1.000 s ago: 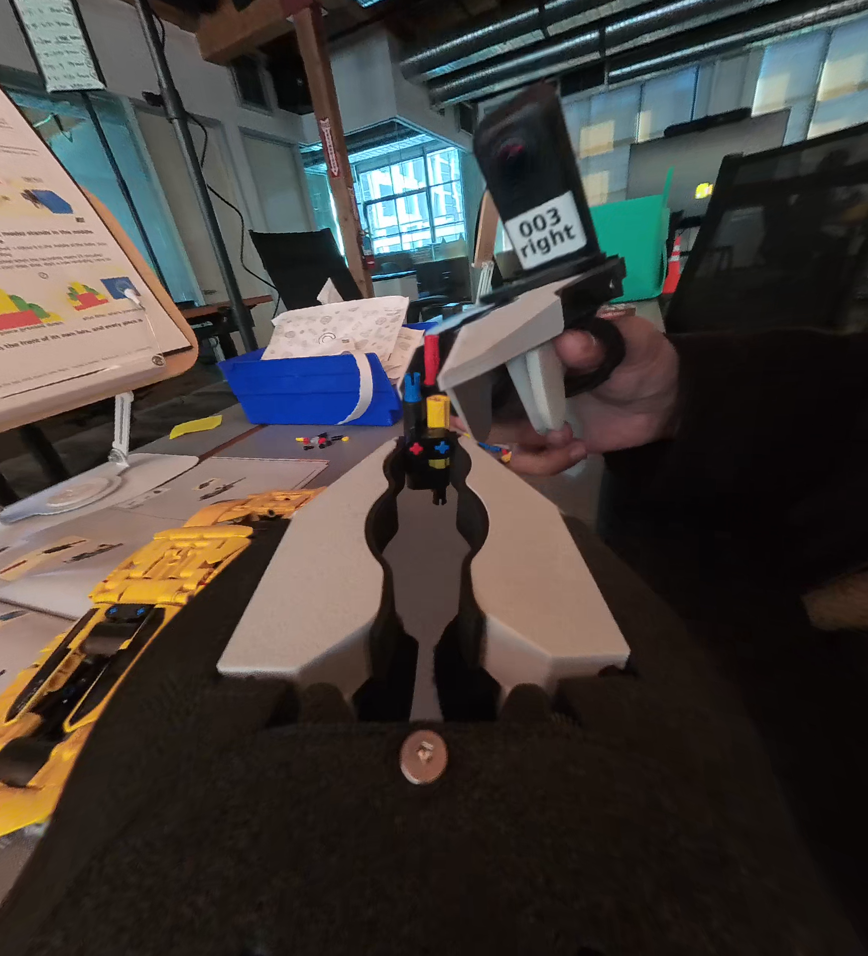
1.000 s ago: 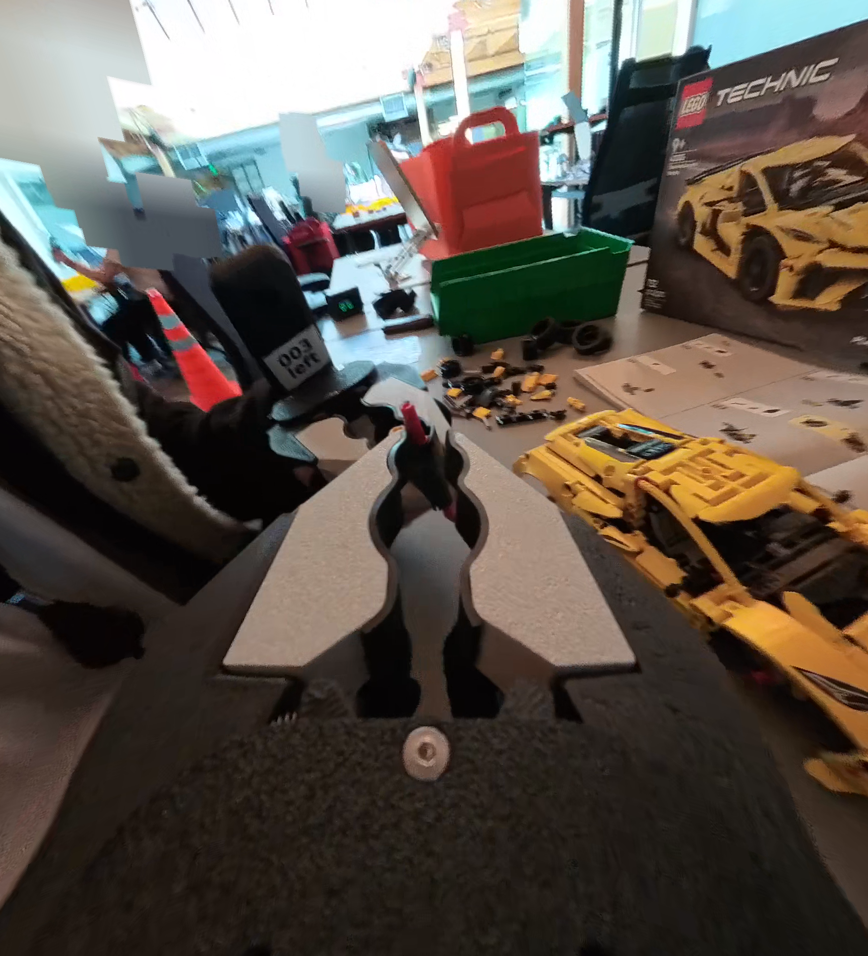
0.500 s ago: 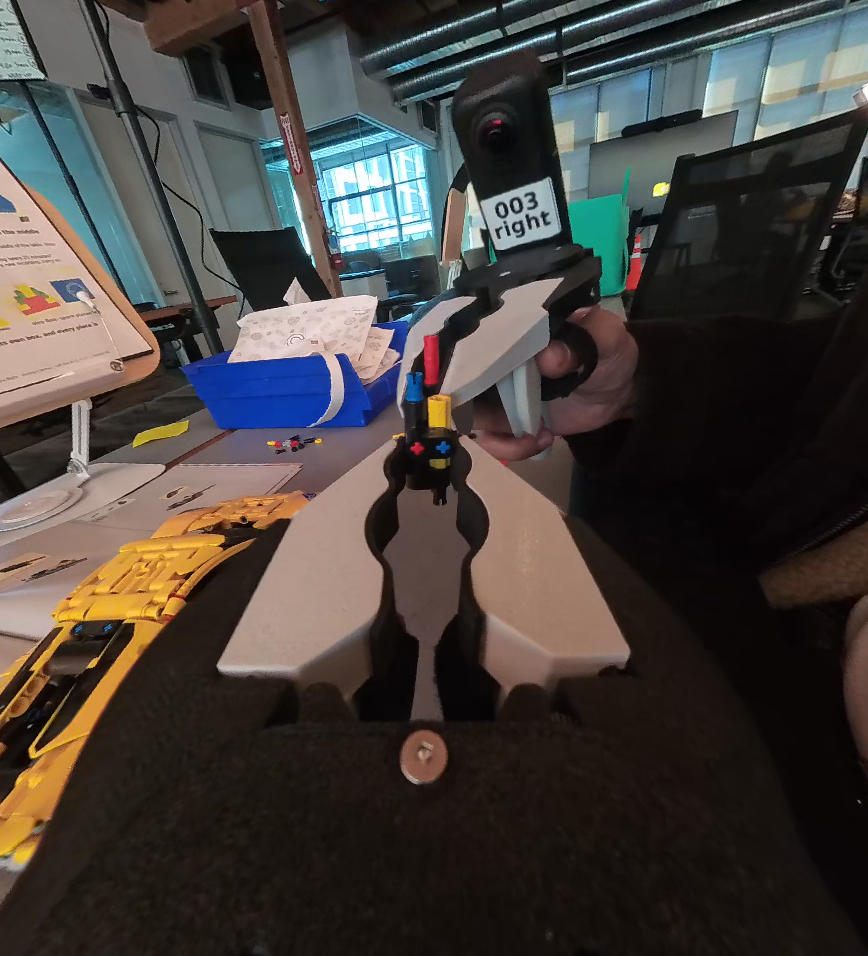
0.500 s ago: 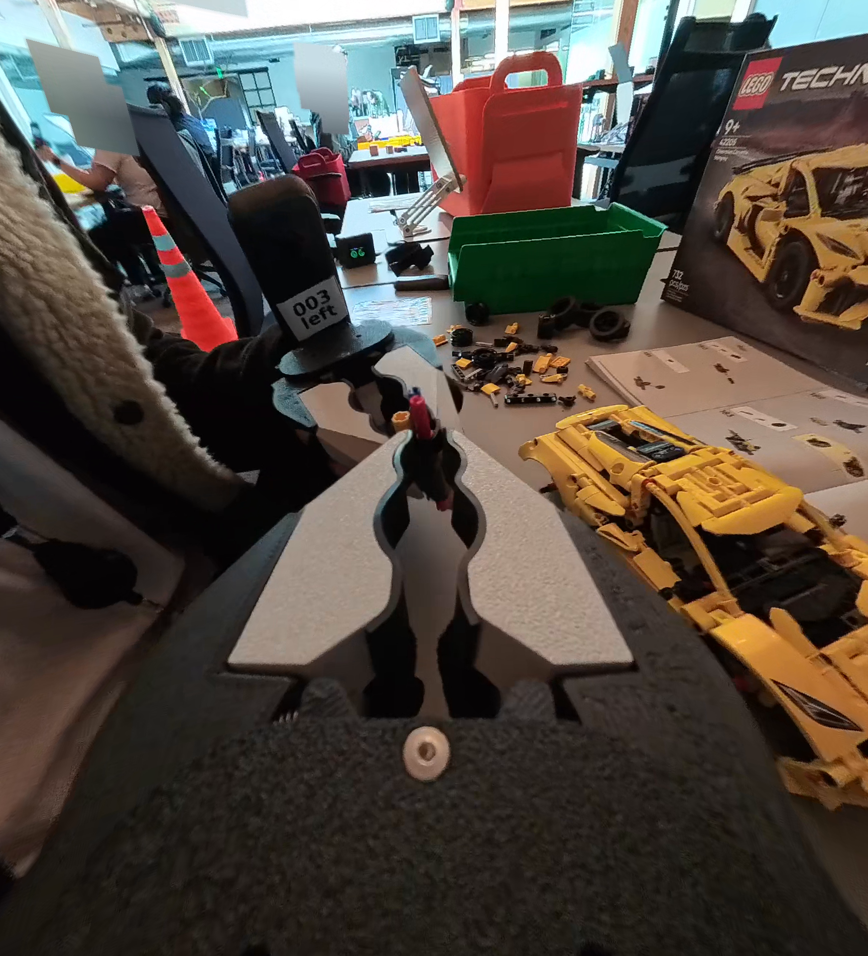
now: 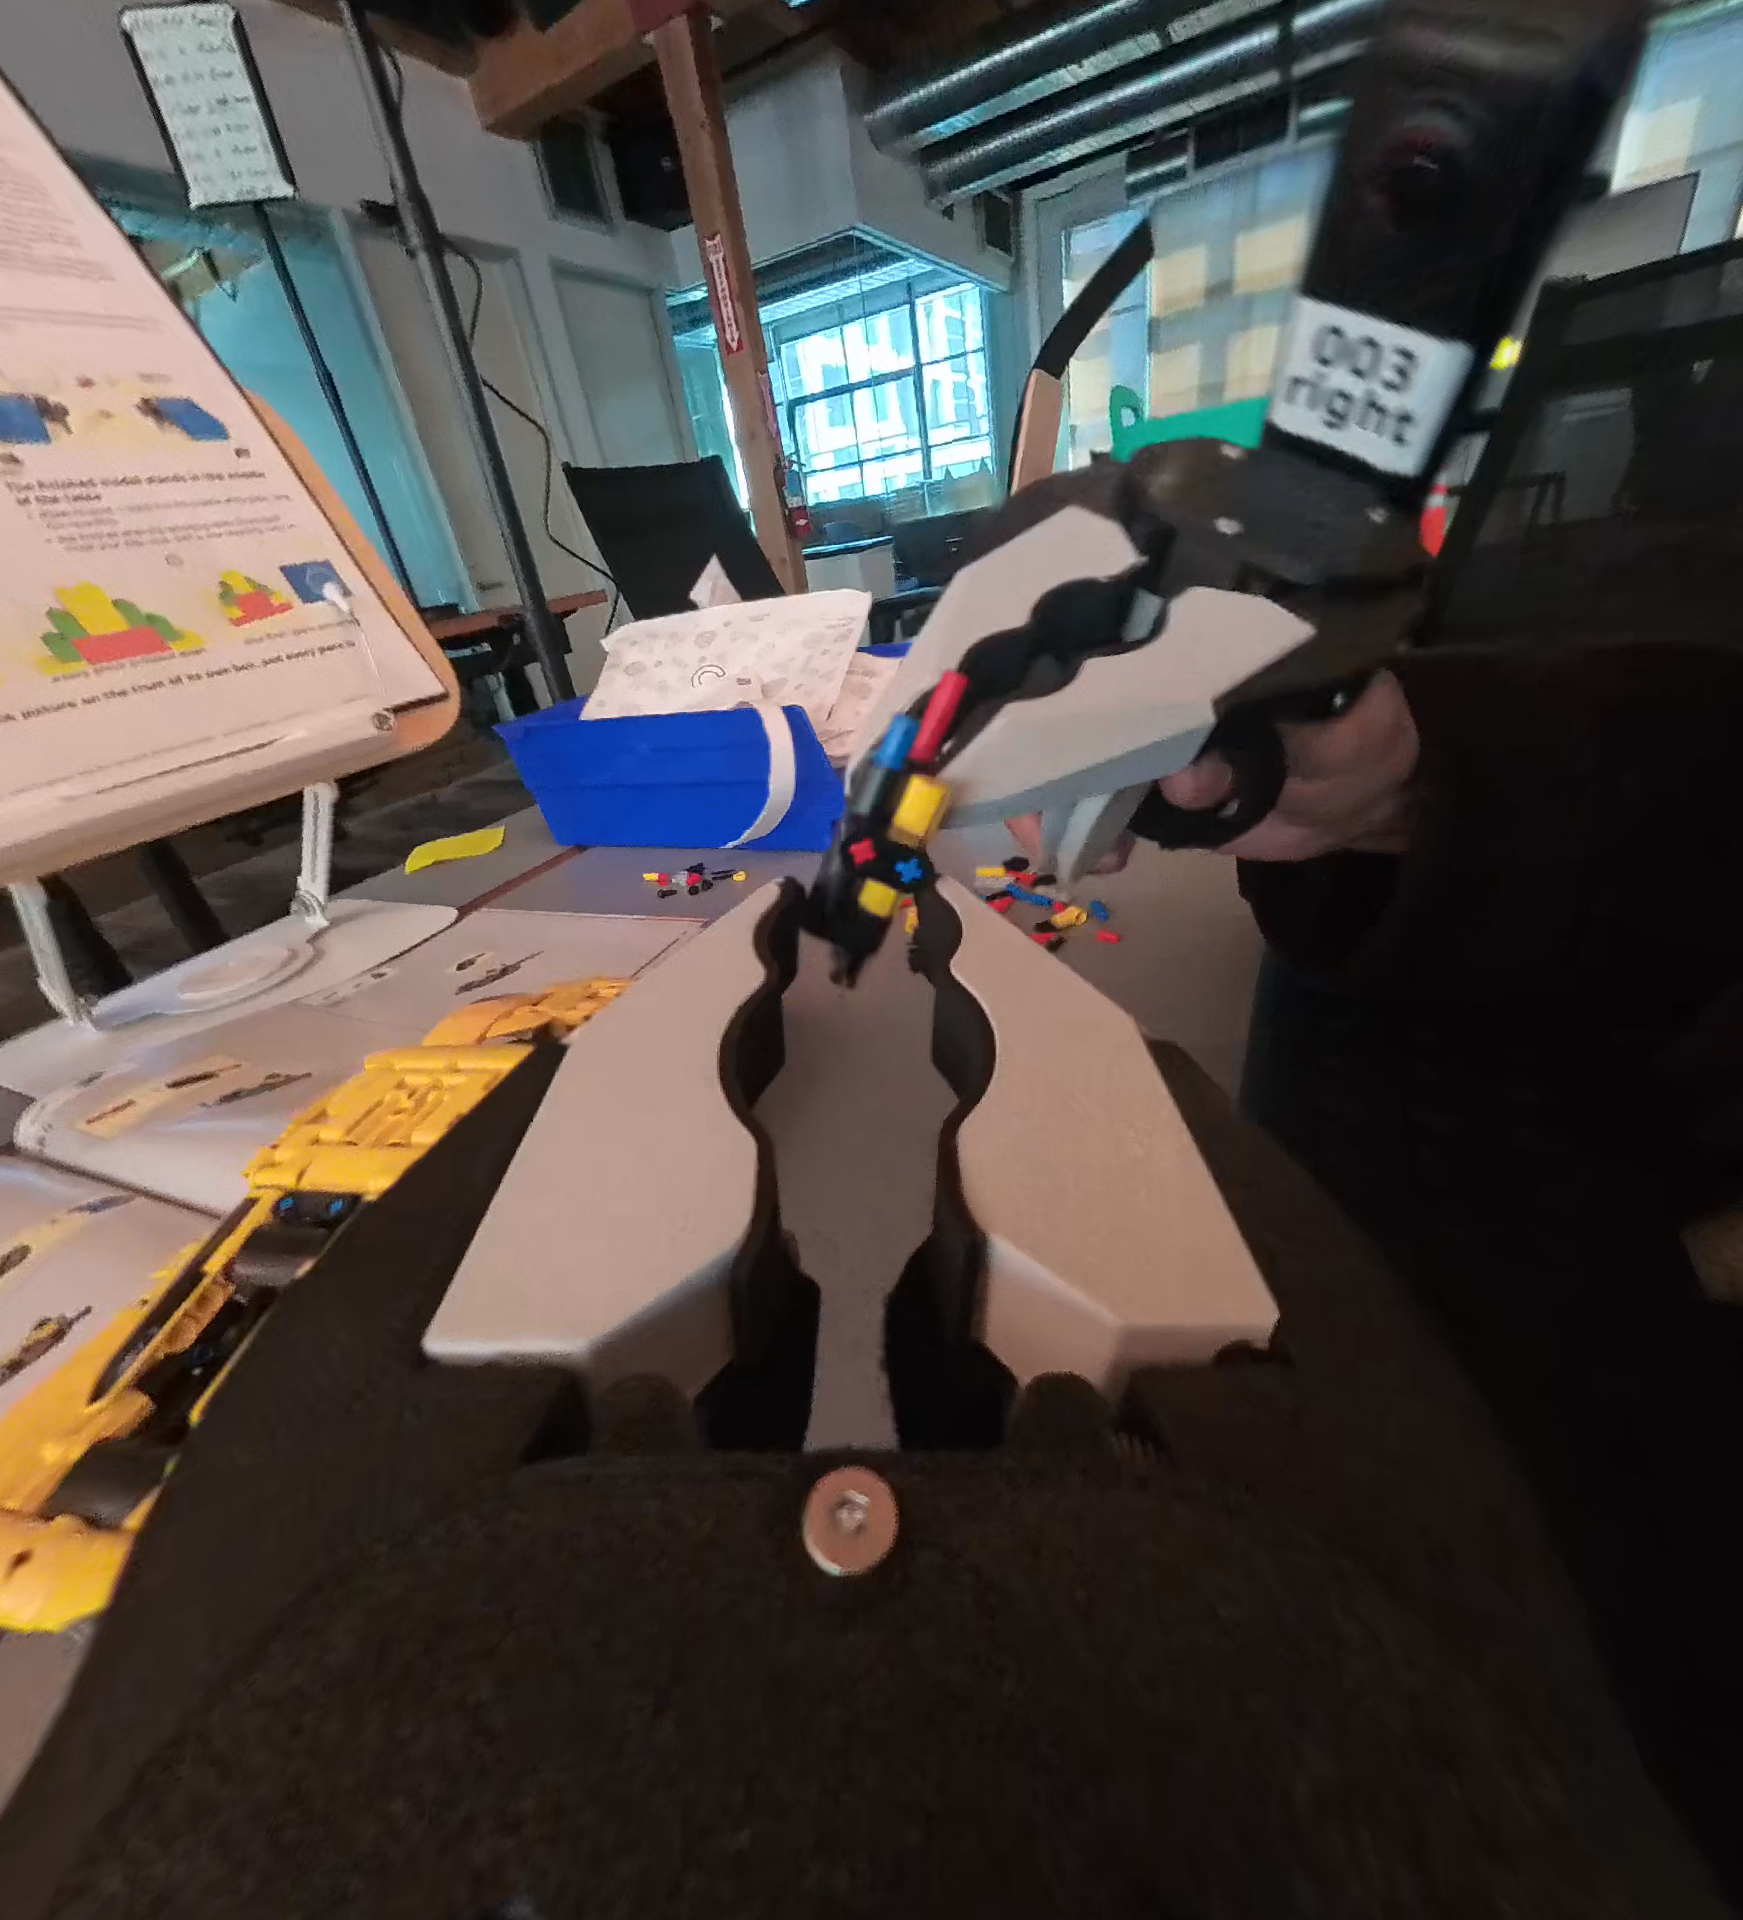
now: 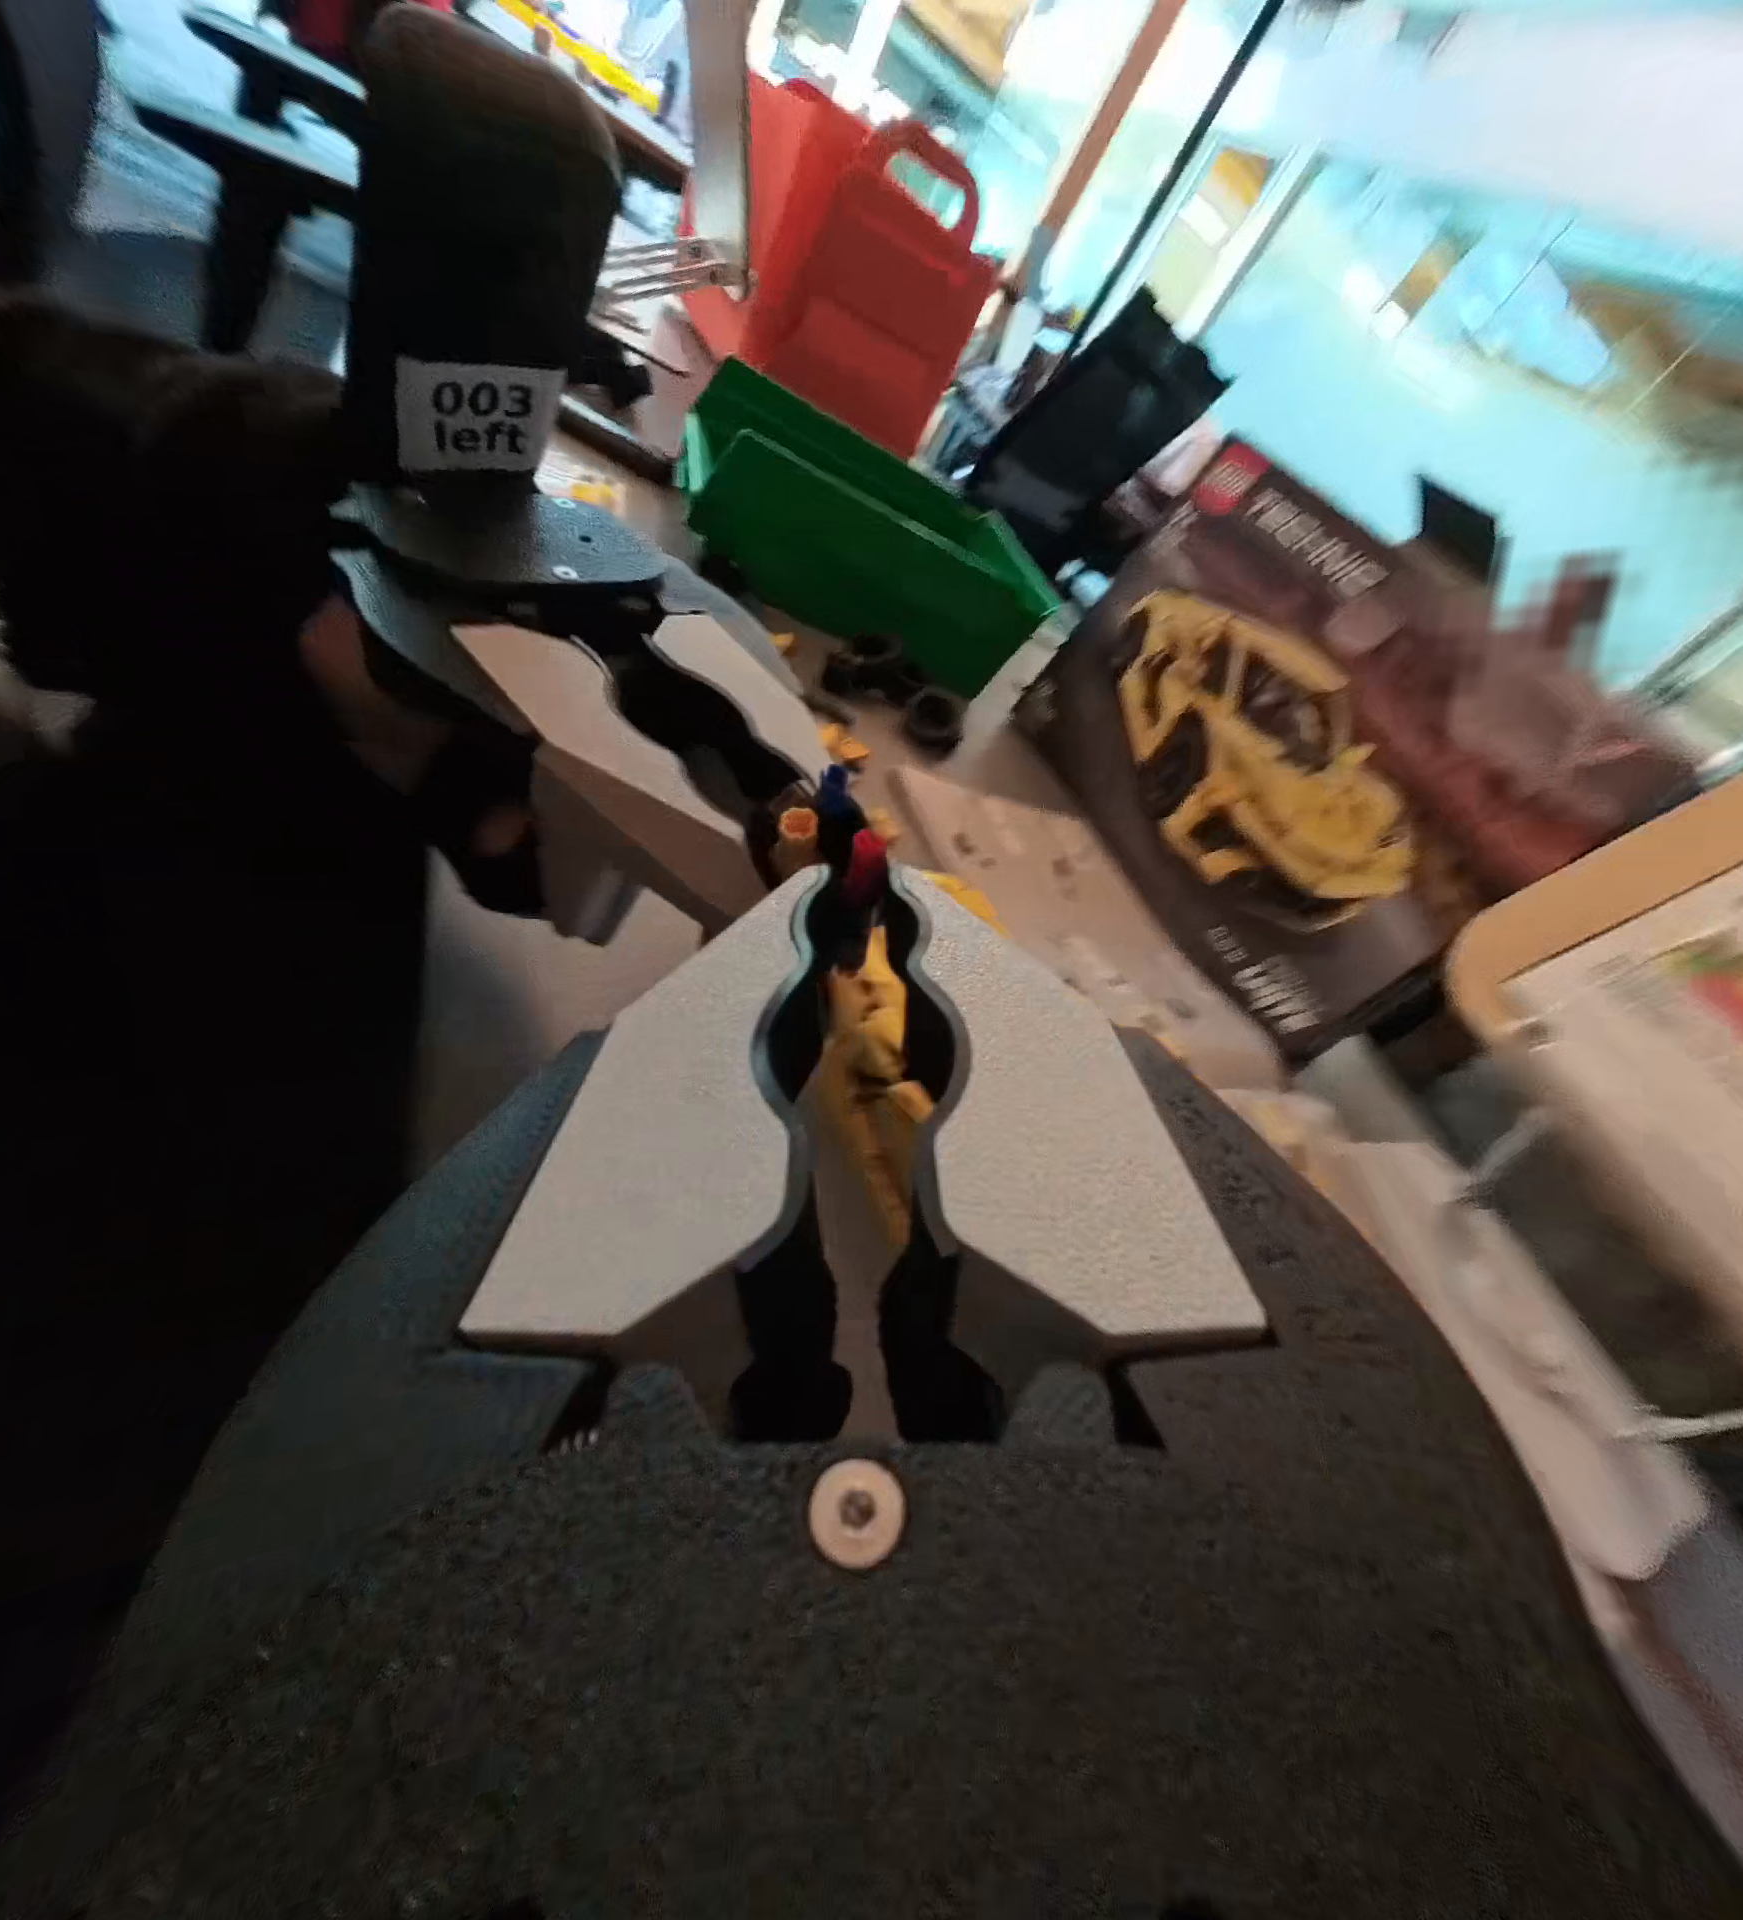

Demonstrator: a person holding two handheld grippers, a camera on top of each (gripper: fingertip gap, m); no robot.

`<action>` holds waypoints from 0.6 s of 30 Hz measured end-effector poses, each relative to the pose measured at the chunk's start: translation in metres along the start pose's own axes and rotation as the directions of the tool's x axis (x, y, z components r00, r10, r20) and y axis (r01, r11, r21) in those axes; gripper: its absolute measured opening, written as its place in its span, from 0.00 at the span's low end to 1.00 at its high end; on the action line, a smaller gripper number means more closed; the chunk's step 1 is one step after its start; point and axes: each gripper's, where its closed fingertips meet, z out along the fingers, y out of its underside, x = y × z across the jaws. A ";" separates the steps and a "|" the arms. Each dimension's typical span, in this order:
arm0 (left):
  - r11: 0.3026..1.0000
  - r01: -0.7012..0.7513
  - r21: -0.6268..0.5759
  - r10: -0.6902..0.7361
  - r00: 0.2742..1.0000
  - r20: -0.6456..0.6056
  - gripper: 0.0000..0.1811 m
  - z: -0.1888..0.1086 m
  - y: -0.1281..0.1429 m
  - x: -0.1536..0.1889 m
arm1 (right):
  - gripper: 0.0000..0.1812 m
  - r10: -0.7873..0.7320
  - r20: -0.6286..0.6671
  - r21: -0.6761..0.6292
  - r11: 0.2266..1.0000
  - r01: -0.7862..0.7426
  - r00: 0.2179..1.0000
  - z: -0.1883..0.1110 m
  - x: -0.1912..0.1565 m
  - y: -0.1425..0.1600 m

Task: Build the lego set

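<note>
A small black lego assembly (image 5: 872,883) with red, blue and yellow pins sits tilted between the tips of my left gripper (image 5: 865,899), which is shut on it. My right gripper (image 5: 924,727) comes in from the upper right and is shut on a red pin (image 5: 936,704) standing out of the assembly's top. In the right wrist view my right gripper (image 6: 851,883) pinches the red pin (image 6: 862,860), and the left gripper (image 6: 789,816) meets it from the left. The yellow lego car (image 5: 358,1132) lies on the table at lower left and shows through the finger gap (image 6: 872,1039).
An instruction board (image 5: 119,520) on a stand, a blue bin (image 5: 669,779) and loose small pieces (image 5: 1043,914) lie ahead. Open booklet pages (image 5: 223,1039) lie under the car. A green bin (image 6: 846,540), a red bag (image 6: 846,270), black tyres (image 6: 888,665) and the set's box (image 6: 1262,790) stand beyond. Less than 4 cm separates the two grippers' tips.
My right gripper has rolled and swung closer, so its view now tilts and blurs. The small assembly has tipped to the right between the left tips. Both grips still hold.
</note>
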 end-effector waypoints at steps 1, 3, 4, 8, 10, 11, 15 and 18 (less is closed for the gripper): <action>0.999 0.044 0.001 -0.044 0.999 -0.005 0.13 -0.001 0.000 -0.002 | 0.04 -0.068 -0.049 -0.004 0.998 0.068 0.996 -0.001 0.004 -0.001; 0.990 0.137 0.020 -0.137 0.990 -0.018 0.15 -0.005 -0.004 -0.008 | 0.03 -0.194 -0.136 -0.037 0.981 0.191 0.972 -0.004 0.013 0.001; 0.981 0.191 0.035 -0.190 0.981 -0.039 0.15 -0.008 -0.006 -0.010 | 0.03 -0.227 -0.149 -0.044 0.974 0.223 0.962 -0.005 0.014 0.002; 0.871 0.484 0.088 -0.472 0.872 -0.130 0.17 -0.014 -0.017 -0.021 | 0.03 -0.400 -0.215 -0.111 0.917 0.384 0.891 -0.007 0.018 0.010; 0.833 0.547 0.086 -0.532 0.833 -0.153 0.20 -0.014 -0.017 -0.025 | 0.03 -0.481 -0.242 -0.141 0.877 0.460 0.843 -0.006 0.017 0.013; 0.832 0.549 0.079 -0.533 0.831 -0.156 0.22 -0.014 -0.017 -0.024 | 0.03 -0.509 -0.256 -0.146 0.861 0.488 0.822 -0.005 0.016 0.013; 0.826 0.563 -0.005 -0.552 0.808 -0.206 0.28 -0.008 -0.008 -0.009 | 0.03 -0.572 -0.283 -0.115 0.817 0.565 0.770 0.002 0.004 0.009; 0.741 0.670 -0.047 -0.657 0.709 -0.258 0.29 -0.007 -0.008 -0.007 | 0.03 -0.633 -0.296 -0.105 0.766 0.634 0.716 0.004 -0.005 0.003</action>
